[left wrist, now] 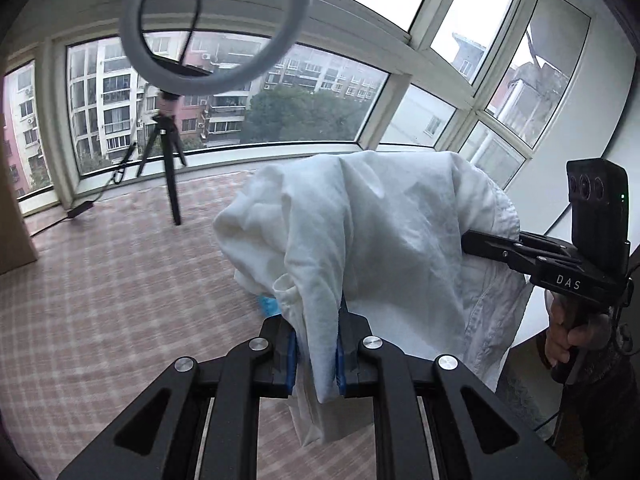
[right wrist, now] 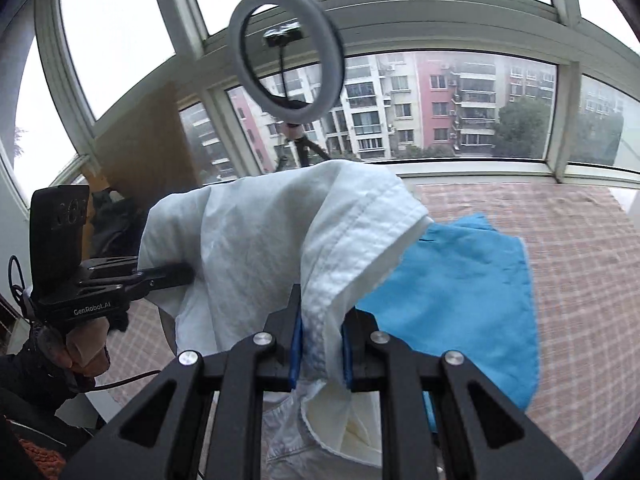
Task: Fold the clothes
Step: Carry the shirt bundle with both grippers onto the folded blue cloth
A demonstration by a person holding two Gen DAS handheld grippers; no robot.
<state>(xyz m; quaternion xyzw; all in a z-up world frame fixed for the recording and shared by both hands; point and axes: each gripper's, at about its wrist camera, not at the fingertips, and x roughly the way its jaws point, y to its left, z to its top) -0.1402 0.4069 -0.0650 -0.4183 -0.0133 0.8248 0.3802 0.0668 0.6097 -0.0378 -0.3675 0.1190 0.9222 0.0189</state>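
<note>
Left gripper (left wrist: pixel 317 354) is clamping a bunched fold of the white garment (left wrist: pixel 372 232), jaws nearly closed with the cloth pinched between the blue pads (left wrist: pixel 291 364) and a tail of fabric hanging below them. Right gripper (right wrist: pixel 320 354) is doing the same on another edge of the white garment (right wrist: pixel 256 236), jaws narrow, a stitched hem running down into the blue pads (right wrist: pixel 296 354). The garment is hanging in the air between the two grippers, draped over both and lifted off the plaid-covered worktop (left wrist: pixel 100 300). In the left wrist view the right gripper (left wrist: pixel 466 242) is reaching in from the right side with its tips buried in the cloth, white lettering "DAS" readable on its body, a hand (left wrist: pixel 568 336) gripping the handle beneath. In the right wrist view the left gripper (right wrist: pixel 188 270) is coming in from the left, its tips touching the cloth, "GenRobot.AI" readable on its body, a hand (right wrist: pixel 86 346) holding it from below. A blue garment (right wrist: pixel 460 292) is lying flat on the plaid worktop (right wrist: pixel 560 240), just beyond and to the right of the raised white one. A ring light (left wrist: pixel 218 26) on a tripod (left wrist: pixel 166 160) is standing at the far side of the worktop before the windows (left wrist: pixel 224 92); apartment blocks are showing outside. A brown board (right wrist: pixel 148 148) is leaning at the left by the window frame.
</note>
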